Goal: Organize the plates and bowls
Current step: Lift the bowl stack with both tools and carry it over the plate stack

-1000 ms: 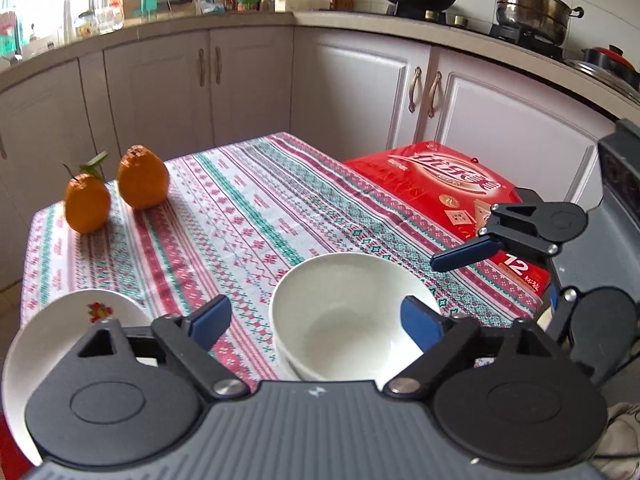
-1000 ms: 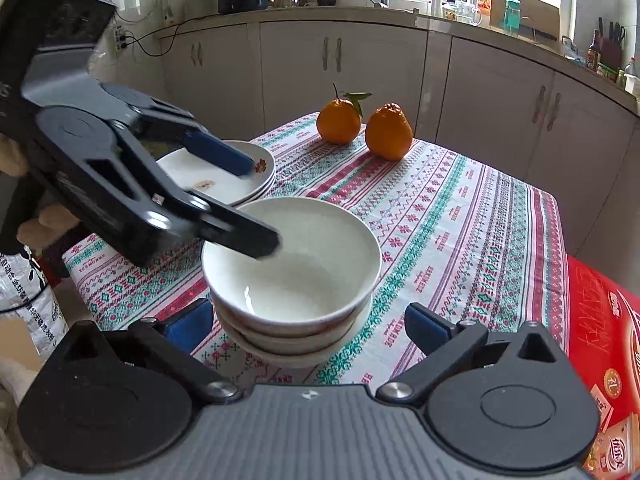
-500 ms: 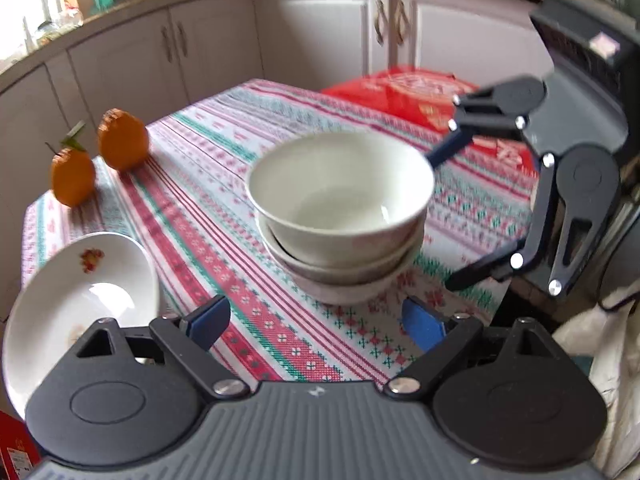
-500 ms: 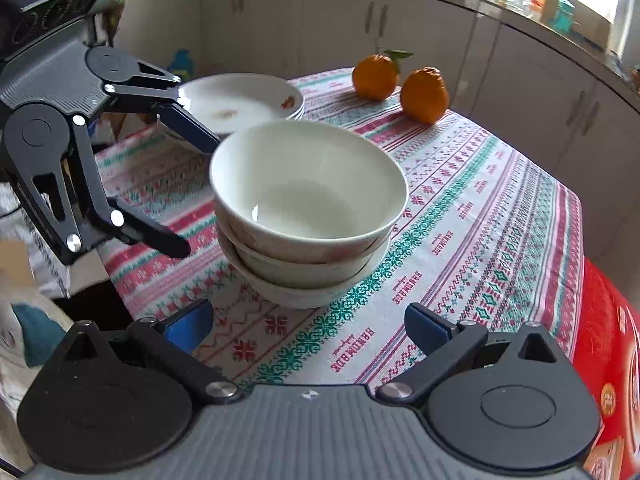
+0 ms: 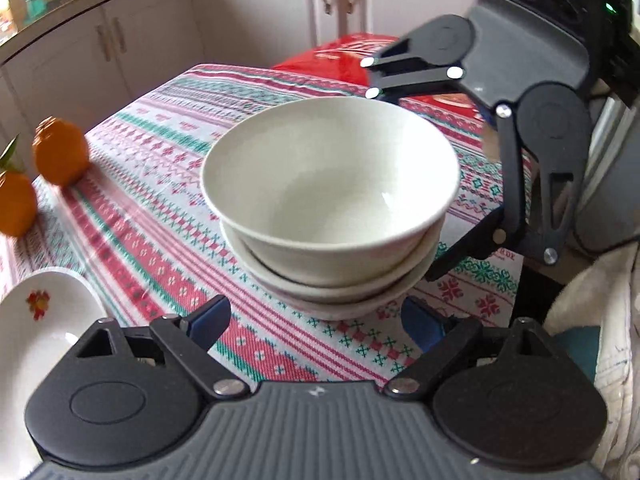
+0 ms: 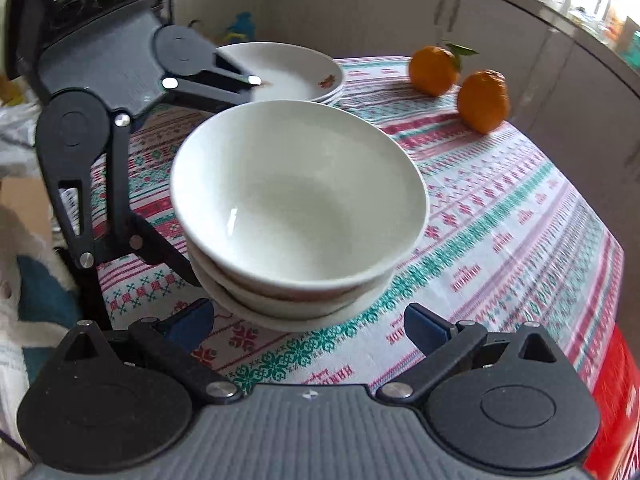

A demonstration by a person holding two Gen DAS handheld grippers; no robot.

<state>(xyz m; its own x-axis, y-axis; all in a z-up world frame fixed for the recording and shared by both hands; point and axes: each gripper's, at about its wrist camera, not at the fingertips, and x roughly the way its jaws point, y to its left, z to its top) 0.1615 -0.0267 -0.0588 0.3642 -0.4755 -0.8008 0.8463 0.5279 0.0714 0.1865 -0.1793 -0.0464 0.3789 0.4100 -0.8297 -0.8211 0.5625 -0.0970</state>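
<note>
Seen from both wrist cameras: a stack of three white bowls point(image 5: 332, 208) on a patterned tablecloth point(image 5: 168, 200), near the table's front edge. Top bowl nested in the two beneath, rim slightly off centre from them, inside empty.

Left tongs point(image 5: 316, 320) wide open, blue pads point(image 5: 210, 318) apart and low on either side of the stack's foot, not touching it. Nothing gripped. Right tongs point(image 6: 310, 326) likewise wide open, blue pads point(image 6: 424, 330) just short of the lowest bowl, clear of the china. Nothing gripped there either.

Each pair of tongs visible from the other's camera, black arms spread to either flank of the stack: the right pair at the right of the left view point(image 5: 404, 184), one arm above the top rim, the other down beside the base; the left pair at the left of the right view point(image 6: 224, 180), in the same spread. Whether those far tips touch the bowls: cannot tell.

Behind the bowls, a small pile of white plates point(image 6: 296, 72) with a red flower print, near the table's left corner. Two oranges point(image 6: 460, 80) side by side at the far edge, one with a green leaf. Beyond the table's right side, a red package point(image 5: 344, 56). White kitchen cupboards point(image 5: 256, 12) in the background.
</note>
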